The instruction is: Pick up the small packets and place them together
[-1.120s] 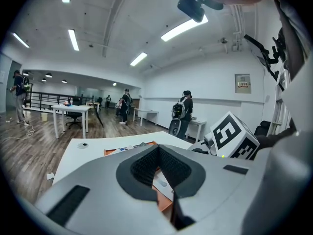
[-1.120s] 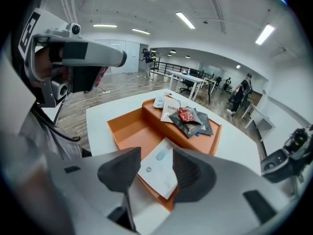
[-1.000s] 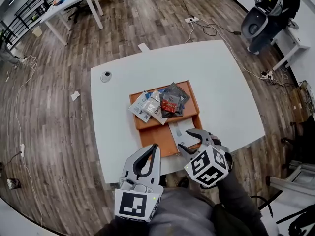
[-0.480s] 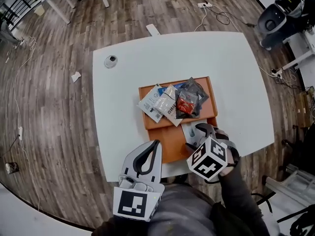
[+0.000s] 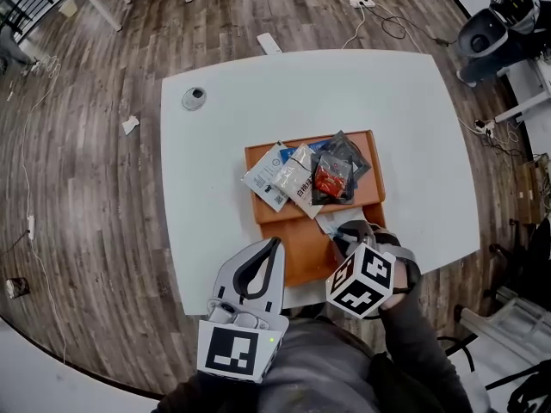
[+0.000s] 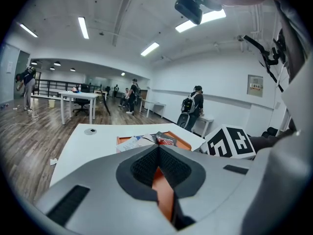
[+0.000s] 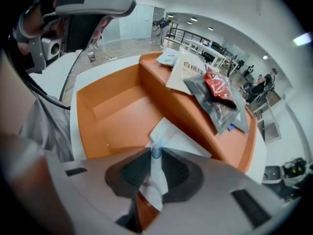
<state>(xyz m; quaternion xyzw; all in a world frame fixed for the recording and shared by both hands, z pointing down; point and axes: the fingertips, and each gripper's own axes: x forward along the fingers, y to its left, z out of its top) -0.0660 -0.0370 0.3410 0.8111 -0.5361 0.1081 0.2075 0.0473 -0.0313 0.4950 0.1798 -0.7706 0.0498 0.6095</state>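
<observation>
Tray's (image 5: 288, 252) far compartment holds packets (image 5: 314, 175); near compartment, one white packet (image 7: 178, 142).

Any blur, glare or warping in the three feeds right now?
Head view: sharp, evenly lit, fisheye bows the edges of the white table. Left gripper view: ceiling strip lights glare, corners vignetted black. Right gripper view: the white packet nearest the lens is soft; the orange tray beyond is sharper.

Bright, even light from ceiling strips (image 6: 83, 27), which flare white; we note faint shadows on the surface (image 5: 258, 110), fisheye bending and black corners, and the close right tongs (image 7: 155, 155) blurred.
</observation>
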